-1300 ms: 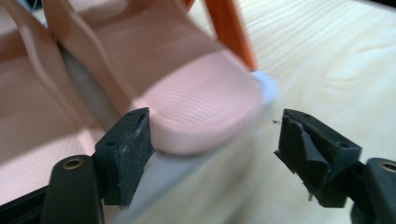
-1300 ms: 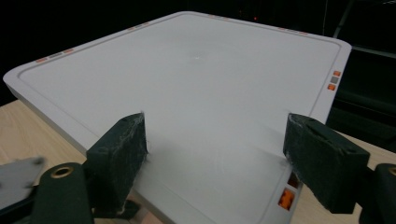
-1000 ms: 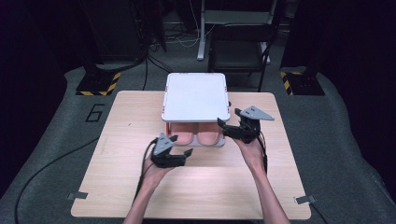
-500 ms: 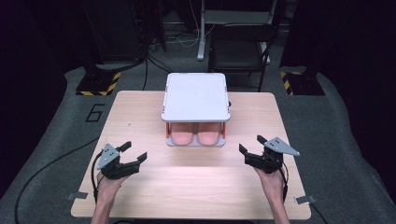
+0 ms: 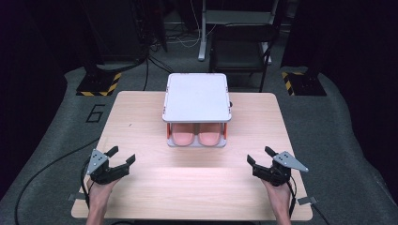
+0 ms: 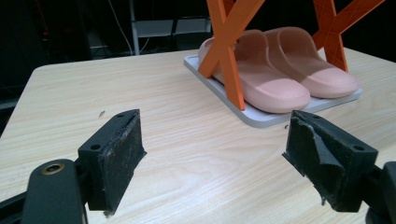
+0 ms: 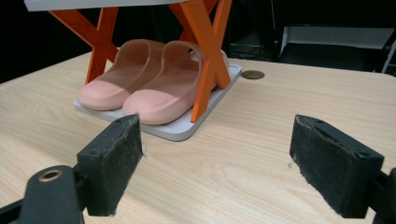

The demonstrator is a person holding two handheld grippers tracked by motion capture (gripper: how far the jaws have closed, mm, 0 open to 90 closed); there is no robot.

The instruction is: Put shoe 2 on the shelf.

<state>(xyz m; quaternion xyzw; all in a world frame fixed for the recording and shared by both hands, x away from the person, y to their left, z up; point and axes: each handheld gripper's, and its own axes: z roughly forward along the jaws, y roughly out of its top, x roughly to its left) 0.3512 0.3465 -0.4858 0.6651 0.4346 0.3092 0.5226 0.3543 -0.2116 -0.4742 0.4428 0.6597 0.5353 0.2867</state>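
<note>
A pair of pink slippers (image 5: 196, 136) sits side by side on the lower white shelf of a small rack (image 5: 197, 96) with orange X-shaped side legs (image 6: 227, 44) and a white top board. The slippers (image 6: 280, 70) show past the left jaws, and the slippers (image 7: 154, 79) lie ahead of the right jaws. My left gripper (image 5: 121, 159) rests open near the table's front left with nothing between its jaws. Over at the front right, my right gripper (image 5: 259, 157) is open too and holds nothing. Both are well apart from the rack.
The light wooden table (image 5: 141, 117) carries the rack at its centre back. A round cable hole (image 7: 253, 74) lies in the tabletop beside the rack. Dark floor, a chair (image 5: 239, 42) and striped stands (image 5: 96, 86) lie beyond the far edge.
Both grippers have drawn back from the front of the rack toward the table's near corners, the left going left and the right going right. The slippers stay on the lower shelf.
</note>
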